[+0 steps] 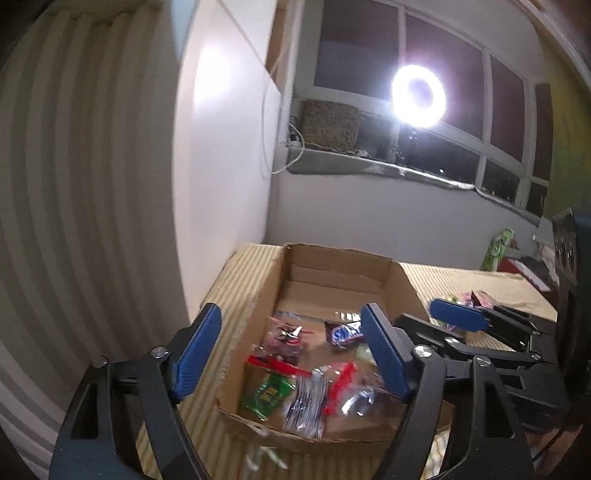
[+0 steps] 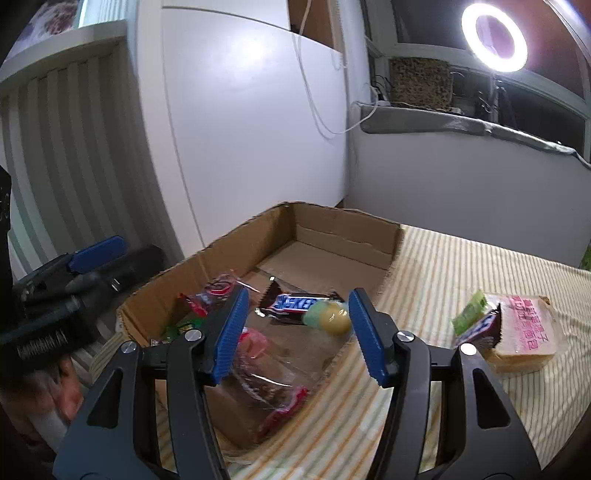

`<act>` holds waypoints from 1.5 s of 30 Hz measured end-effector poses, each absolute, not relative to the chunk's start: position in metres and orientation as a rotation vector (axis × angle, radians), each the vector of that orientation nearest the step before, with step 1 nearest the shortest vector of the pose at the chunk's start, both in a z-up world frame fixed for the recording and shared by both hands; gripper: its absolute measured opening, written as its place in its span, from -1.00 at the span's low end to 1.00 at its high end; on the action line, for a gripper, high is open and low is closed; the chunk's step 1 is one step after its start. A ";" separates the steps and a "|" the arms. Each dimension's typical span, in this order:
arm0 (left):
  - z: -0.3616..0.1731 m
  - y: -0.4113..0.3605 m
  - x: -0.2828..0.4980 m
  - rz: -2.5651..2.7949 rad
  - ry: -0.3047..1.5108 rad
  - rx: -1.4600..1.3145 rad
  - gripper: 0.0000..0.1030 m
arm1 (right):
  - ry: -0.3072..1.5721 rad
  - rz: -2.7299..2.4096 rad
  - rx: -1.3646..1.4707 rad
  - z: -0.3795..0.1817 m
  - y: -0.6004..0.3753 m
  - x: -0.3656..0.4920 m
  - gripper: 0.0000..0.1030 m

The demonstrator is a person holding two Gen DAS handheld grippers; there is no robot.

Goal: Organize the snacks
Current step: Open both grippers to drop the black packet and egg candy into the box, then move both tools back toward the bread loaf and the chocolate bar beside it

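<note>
A shallow cardboard box (image 1: 332, 273) sits in the lower middle of both views, on a cloth with pale yellow and white stripes (image 2: 461, 266). Snacks lie loose in its near half. In the left wrist view a Snickers bar (image 1: 341, 334) lies at the centre, a green packet (image 1: 267, 393) sits toward the lower left of the box, and a silver-striped packet (image 1: 306, 406) and a red-edged clear wrapper (image 1: 341, 384) lie just beside it.

In the right wrist view the same Snickers bar (image 2: 295, 303) lies mid-frame with a pale yellow-green round sweet (image 2: 328, 318) touching its right end, and a clear bag with red ends (image 2: 269, 373) lies across the box's near wall.

Outside the box, at the right of that frame, a wrapped slice of bread with pink print (image 2: 524, 332) rests on the cloth, with a second Snickers bar (image 2: 480, 326) and a small green packet (image 2: 470, 312) against its left side.

The left gripper (image 1: 291, 350) hangs over the box with its blue-padded jaws wide apart and nothing between them. The right gripper (image 2: 299, 334) also stands spread over the near edge of the box, its pads pressing on nothing.

A ring light (image 2: 494, 36) glows at the upper right before a dark window (image 1: 424, 44), and a woven basket (image 2: 421, 82) stands on the sill.
</note>
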State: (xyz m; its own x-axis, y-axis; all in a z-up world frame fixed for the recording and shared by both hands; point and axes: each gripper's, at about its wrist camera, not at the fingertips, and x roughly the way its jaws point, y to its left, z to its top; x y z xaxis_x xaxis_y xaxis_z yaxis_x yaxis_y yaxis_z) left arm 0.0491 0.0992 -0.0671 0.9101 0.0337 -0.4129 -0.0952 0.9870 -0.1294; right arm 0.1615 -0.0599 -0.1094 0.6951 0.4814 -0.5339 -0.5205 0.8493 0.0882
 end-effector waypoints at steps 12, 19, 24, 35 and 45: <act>-0.057 0.118 0.033 0.115 0.396 -0.217 0.53 | 0.523 0.578 -0.057 -0.096 -0.062 0.137 0.15; -0.050 0.108 0.023 0.110 0.390 -0.188 0.53 | 0.505 0.586 -0.036 -0.091 -0.069 0.126 0.17; -0.044 0.091 0.023 0.097 0.393 -0.152 0.53 | 0.488 0.563 0.014 -0.090 -0.094 0.121 0.17; -0.043 -0.006 0.040 -0.052 0.415 0.004 0.53 | 0.470 0.382 0.156 -0.100 -0.209 0.110 0.17; -0.046 -0.084 0.036 -0.231 0.429 0.079 0.53 | 0.461 0.207 0.197 -0.097 -0.284 0.079 0.19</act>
